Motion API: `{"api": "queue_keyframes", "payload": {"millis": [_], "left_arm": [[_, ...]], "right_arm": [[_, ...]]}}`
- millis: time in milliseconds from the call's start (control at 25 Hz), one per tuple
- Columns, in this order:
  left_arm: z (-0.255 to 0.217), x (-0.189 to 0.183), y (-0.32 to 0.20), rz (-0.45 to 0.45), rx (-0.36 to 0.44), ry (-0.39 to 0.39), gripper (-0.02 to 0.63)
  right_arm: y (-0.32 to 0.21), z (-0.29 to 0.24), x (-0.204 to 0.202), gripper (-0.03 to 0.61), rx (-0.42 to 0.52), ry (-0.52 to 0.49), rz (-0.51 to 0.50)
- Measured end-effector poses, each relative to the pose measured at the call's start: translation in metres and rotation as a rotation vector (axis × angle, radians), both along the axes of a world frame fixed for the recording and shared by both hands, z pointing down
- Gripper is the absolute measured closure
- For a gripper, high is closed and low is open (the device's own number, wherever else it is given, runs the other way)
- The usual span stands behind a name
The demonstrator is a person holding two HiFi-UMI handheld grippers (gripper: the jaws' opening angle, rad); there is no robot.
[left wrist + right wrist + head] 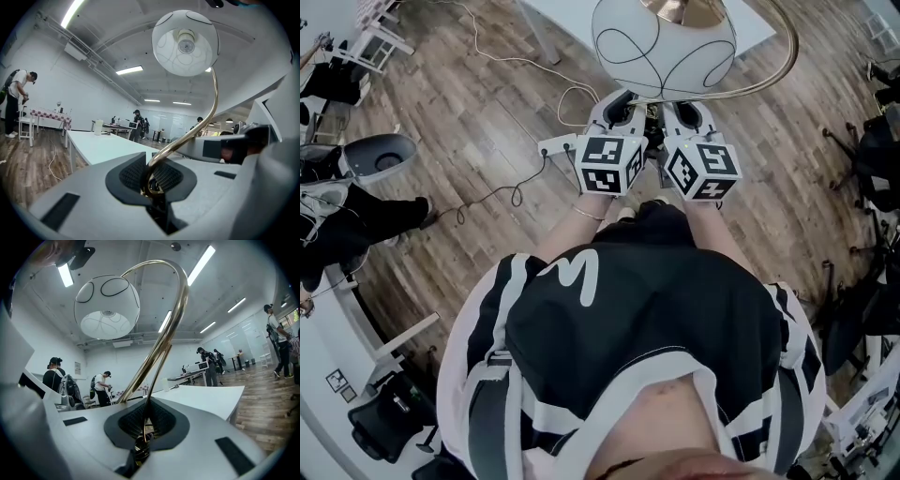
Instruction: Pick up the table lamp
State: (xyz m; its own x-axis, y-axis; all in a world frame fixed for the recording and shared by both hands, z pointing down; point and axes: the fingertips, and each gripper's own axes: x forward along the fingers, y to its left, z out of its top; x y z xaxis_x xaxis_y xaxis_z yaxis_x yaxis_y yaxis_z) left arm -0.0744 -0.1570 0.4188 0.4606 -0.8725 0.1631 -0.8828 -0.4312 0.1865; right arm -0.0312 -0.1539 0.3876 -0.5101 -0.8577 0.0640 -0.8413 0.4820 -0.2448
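The table lamp has a white globe shade [664, 47] with black looping lines and a curved gold stem [780, 58]. It hangs in the air in front of me, above the wooden floor. In the head view my left gripper [623, 111] and right gripper [684, 112] sit side by side just under the shade. The left gripper [151, 185] is shut on the lower end of the gold stem [206, 117], and the shade [185, 43] is above it. The right gripper [143, 434] is shut on a thin gold rod of the lamp, beside the stem [168, 329] that arcs up to the shade [107, 307].
A long white table [103, 145] stands just ahead, also in the right gripper view [211, 397]. A white power strip [555, 145] and its cable [502, 192] lie on the floor at the left. Chairs and gear line both sides. Several people stand farther off in the room.
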Motion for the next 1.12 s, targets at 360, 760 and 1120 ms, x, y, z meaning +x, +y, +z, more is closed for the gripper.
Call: {"api": "queue_keyframes", "payload": {"millis": [360,760,1120], "left_arm": [[-0.008,0.016,0.004,0.006,0.012,-0.016,0.578],[-0.015,0.049,0.045,-0.026,0.022,-0.015,0.578],[0.000,0.092,0.118,-0.050,-0.002,-0.008,0.580]], "right_arm": [[0.005,-0.007,0.016,0.563,0.001,-0.016,0.003],[0.044,-0.014,0.050,0.563,0.003,-0.013,-0.019],[0.116,0.000,0.092,0.563,-0.021,-0.001,-0.045]]}}
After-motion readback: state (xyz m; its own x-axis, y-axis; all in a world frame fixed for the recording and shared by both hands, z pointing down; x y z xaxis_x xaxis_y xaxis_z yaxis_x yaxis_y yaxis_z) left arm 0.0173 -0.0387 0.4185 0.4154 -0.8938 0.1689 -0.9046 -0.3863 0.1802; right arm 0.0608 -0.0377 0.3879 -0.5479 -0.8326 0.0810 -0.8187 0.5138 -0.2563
